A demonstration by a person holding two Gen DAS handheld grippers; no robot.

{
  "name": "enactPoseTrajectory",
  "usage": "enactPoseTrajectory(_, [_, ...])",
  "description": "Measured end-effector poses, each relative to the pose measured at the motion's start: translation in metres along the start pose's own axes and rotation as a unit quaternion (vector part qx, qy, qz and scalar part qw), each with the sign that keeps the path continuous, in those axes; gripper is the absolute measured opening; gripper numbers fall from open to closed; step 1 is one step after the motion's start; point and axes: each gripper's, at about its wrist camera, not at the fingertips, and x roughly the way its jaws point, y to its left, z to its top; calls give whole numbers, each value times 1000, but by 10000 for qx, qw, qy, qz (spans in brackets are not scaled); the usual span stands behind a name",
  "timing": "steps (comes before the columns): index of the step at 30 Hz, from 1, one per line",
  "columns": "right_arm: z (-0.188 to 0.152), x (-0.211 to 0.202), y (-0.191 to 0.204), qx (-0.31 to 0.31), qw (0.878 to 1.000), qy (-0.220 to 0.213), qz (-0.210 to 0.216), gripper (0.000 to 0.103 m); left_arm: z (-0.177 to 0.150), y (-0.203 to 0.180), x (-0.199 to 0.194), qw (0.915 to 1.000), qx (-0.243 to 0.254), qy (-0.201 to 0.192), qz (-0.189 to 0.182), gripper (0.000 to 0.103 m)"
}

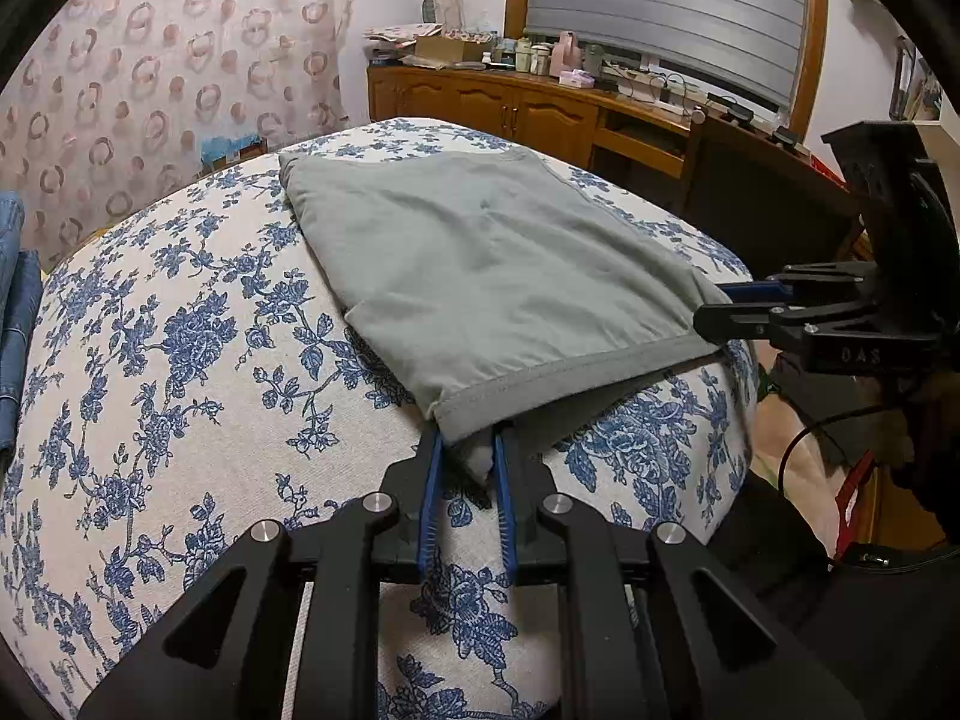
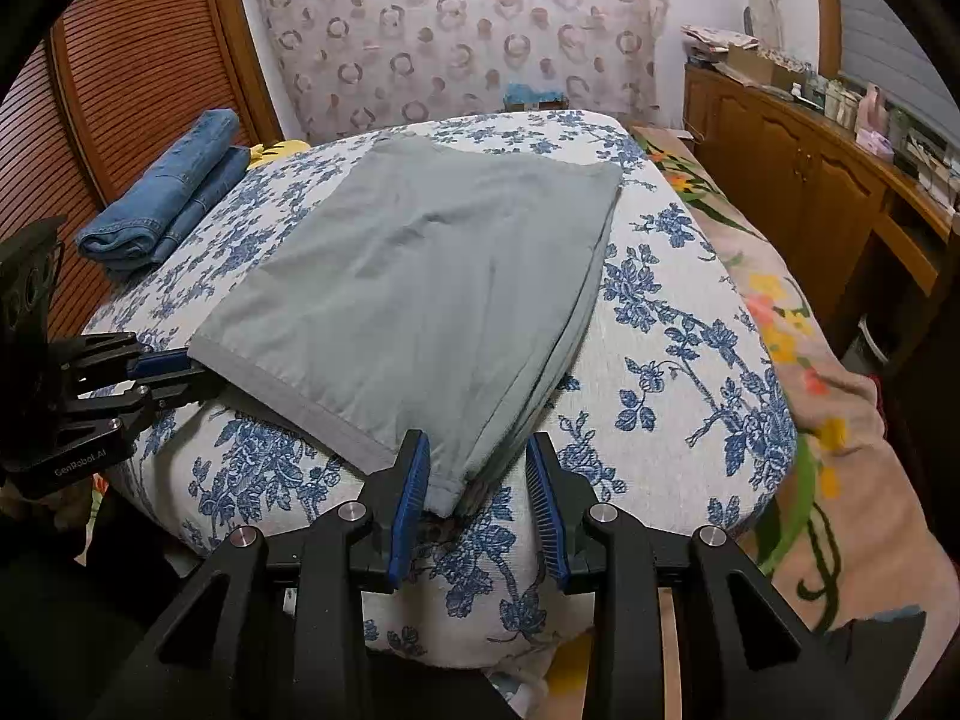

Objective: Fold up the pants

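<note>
Matt grey cloth pants (image 1: pixel 480 264) lie on a coarse-woven floral cover (image 1: pixel 180 360) beside folded denim (image 2: pixel 168 192).

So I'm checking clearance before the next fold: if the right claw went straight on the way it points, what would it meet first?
Most likely the grey pants: their near hem corner already lies between the open fingers of the right claw, touching or nearly touching the left pad. Depth is unclear, but nothing else sits nearer.

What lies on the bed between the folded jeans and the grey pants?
Only bare floral bedcover separates the folded jeans from the grey pants; this shows in the right wrist view.
</note>
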Motion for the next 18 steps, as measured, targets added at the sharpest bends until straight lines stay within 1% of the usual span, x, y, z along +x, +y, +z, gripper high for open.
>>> enactPoseTrajectory(3, [0, 0, 2, 0, 10000, 8, 99, 34, 0, 0, 0, 10000, 7, 4, 5, 16])
enactPoseTrajectory(4, [0, 1, 2, -24, 9999, 9, 126, 29, 0, 0, 0, 10000, 3, 1, 0, 16])
enactPoseTrajectory(7, [1, 1, 2, -43, 9996, 11, 262, 18, 1, 2, 1, 10000, -27, -27, -11, 16])
enactPoseTrajectory(10, [1, 1, -1, 1, 9993, -17, 376, 13, 1, 4, 2, 10000, -25, -31, -14, 16])
enactPoseTrajectory(13, [1, 0, -3, 64, 9991, -52, 406, 11, 1, 4, 2, 10000, -23, -36, -9, 16])
enactPoseTrajectory(15, [1, -1, -4, 135, 9989, -106, 432, 10, 2, 4, 1, 10000, -13, -67, 12, 14])
enactPoseTrajectory(18, [3, -8, -5, 158, 9983, -275, 496, 10, 8, 3, -7, 9997, -5, -243, 8, 12])
